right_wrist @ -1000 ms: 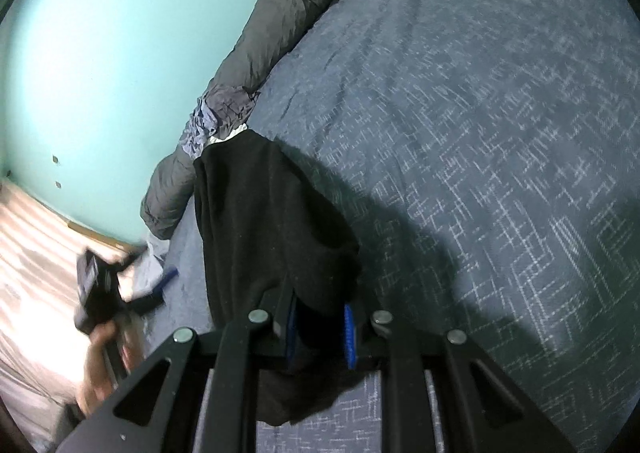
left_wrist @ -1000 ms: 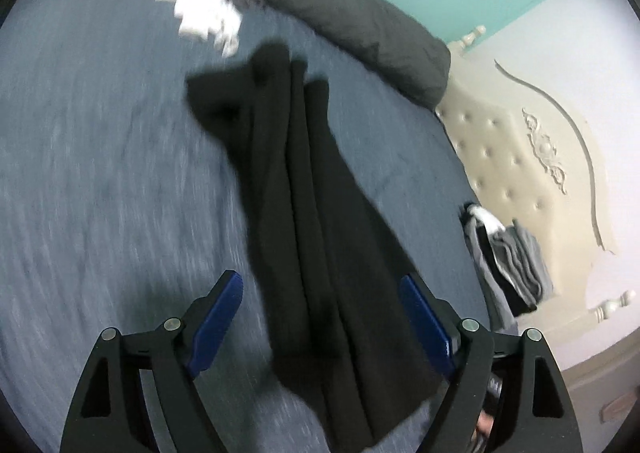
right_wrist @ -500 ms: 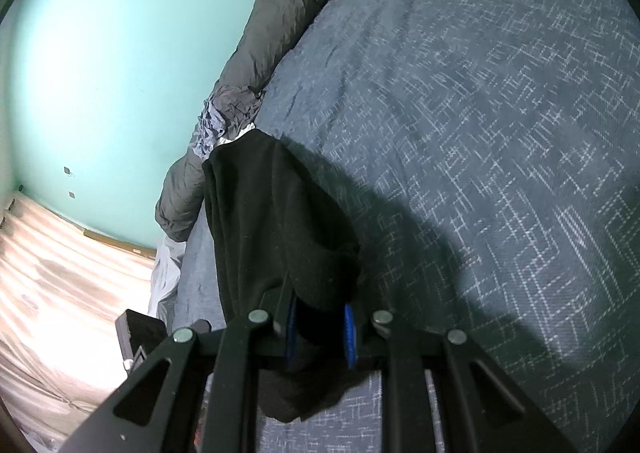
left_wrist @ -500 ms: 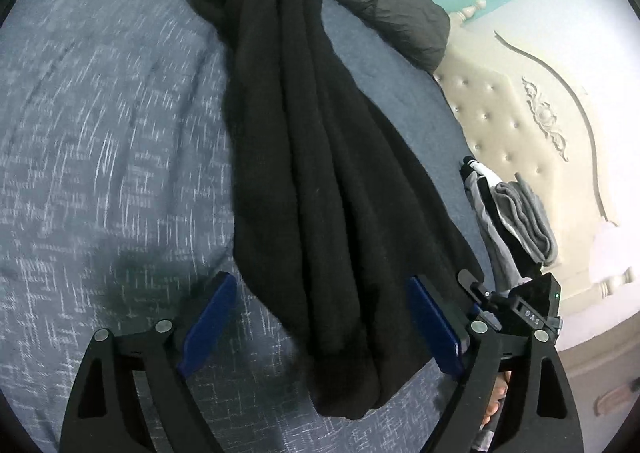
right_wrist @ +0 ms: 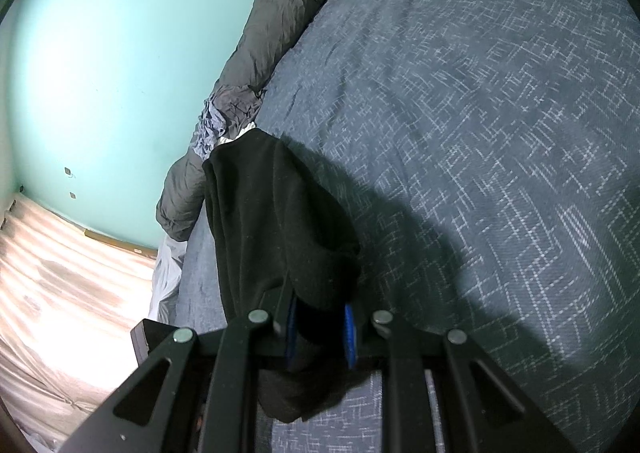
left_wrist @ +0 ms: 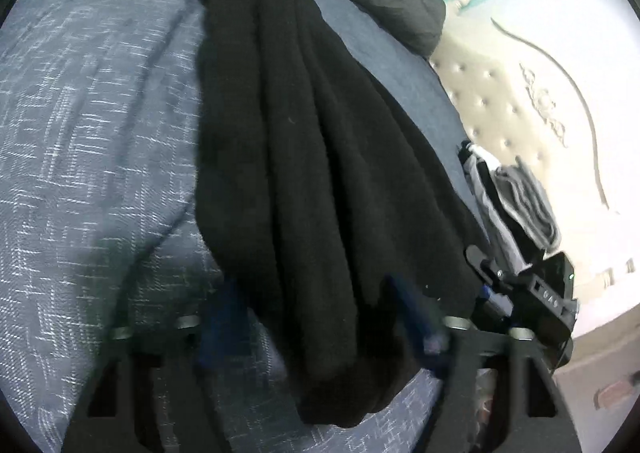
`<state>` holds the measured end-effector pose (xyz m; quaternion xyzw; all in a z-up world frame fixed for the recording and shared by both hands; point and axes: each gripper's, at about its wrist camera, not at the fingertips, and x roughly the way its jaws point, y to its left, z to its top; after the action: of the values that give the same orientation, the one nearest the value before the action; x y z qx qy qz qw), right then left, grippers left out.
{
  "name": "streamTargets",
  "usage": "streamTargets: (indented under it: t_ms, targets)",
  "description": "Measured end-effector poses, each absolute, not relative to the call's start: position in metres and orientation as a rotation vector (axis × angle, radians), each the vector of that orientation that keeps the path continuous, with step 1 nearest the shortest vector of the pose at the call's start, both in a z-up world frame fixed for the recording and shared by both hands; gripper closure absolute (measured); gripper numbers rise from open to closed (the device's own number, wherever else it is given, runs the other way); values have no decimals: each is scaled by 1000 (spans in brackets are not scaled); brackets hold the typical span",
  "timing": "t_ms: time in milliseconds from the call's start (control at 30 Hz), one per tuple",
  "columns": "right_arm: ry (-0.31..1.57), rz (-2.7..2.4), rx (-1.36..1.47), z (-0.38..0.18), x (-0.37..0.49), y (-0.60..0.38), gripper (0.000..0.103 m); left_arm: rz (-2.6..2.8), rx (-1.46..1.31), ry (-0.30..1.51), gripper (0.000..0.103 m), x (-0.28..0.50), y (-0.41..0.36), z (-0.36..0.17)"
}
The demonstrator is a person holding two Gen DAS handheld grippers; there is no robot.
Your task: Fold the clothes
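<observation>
A: Where is the garment relative to the blue woven bedspread [left_wrist: 100,125]?

B: The long black knitted garment [left_wrist: 304,157] hangs bunched in lengthwise folds above the bedspread, and your right gripper [right_wrist: 320,327] has it. Its blue pads are drawn close on a thick wad of the black cloth, with a loose end drooping below them toward the bedspread.

A: And my left gripper?

B: Your left gripper [left_wrist: 320,317] has changed most. A second ago it sat back from the garment with its blue pads spread wide; now it has pushed in, so the cloth fills the view and the lower hanging end sits between the pads. They are blurred with motion and look narrower apart than before, but I cannot tell whether they have pinched the cloth.

A: What does that mean for the fold?

B: My reading: you are taking a second hold, so the garment can be stretched out between both grippers and laid flat on the bedspread. It is still gathered, not folded. Beyond the bedspread's edge near the cream tufted headboard [left_wrist: 504,109], a small stack of grey and white clothes [left_wrist: 516,197] rests. The dark grey rolled duvet [right_wrist: 280,21] lies along the bedspread's far side.
</observation>
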<state>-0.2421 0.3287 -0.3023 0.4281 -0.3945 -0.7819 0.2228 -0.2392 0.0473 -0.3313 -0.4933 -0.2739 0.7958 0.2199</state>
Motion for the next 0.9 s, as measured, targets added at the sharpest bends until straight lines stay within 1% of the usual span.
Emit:
streamTargets:
  t_ms: [133,267,467,567,700,900]
  targets:
    - [-1088,-2158,1184,-303,-242,328,86,2206,-1371,-743,48,-240,52,-333]
    - [-1079,-2156,1185,-303,-243,326,86,2225,-1385,-685,66,-234,55,-328]
    - [-1066,-2150,1166,-296,-245,322,86,2244,-1396,-620,80,-235,58,-312]
    - [-1049,-2136,1138,-283,-241,315,86,2252,-1387,-602,83,-234,53,-296]
    - [-1008,-2105,1085,-255,-232,299,86,2287,-1357,-559,84,-231,38,-262]
    - [-956,-2031,1068,-225,-212,265,86,2338,-1333,-484,84,-214,-7,-208]
